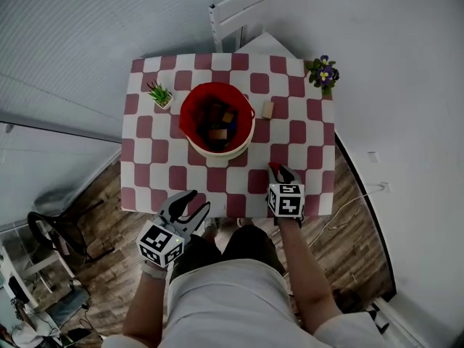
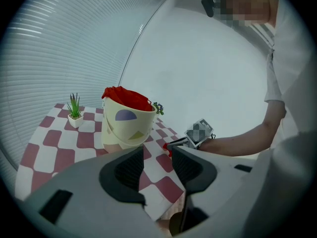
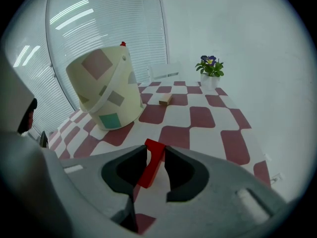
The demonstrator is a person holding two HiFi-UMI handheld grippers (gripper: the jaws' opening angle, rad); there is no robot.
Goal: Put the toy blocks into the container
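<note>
A cream bucket with a red lining [image 1: 216, 145] stands mid-table and holds several toy blocks [image 1: 220, 120]. A small tan wooden block [image 1: 268, 109] lies to its right on the checked cloth; it shows again as the tan block [image 3: 165, 99] beside the bucket [image 3: 106, 90]. My right gripper [image 1: 281, 170] is at the table's near right, shut on a red block [image 3: 151, 162] that stands tilted between its fingertips. My left gripper [image 1: 199, 200] hangs open over the near edge with nothing between its jaws; from it I see the bucket [image 2: 126, 123] ahead.
A small green plant [image 1: 159, 94] sits left of the bucket and a potted purple flower [image 1: 324, 73] at the far right corner. A white chair [image 1: 239, 9] stands behind the table [image 1: 148, 187]. Wooden floor lies on both sides.
</note>
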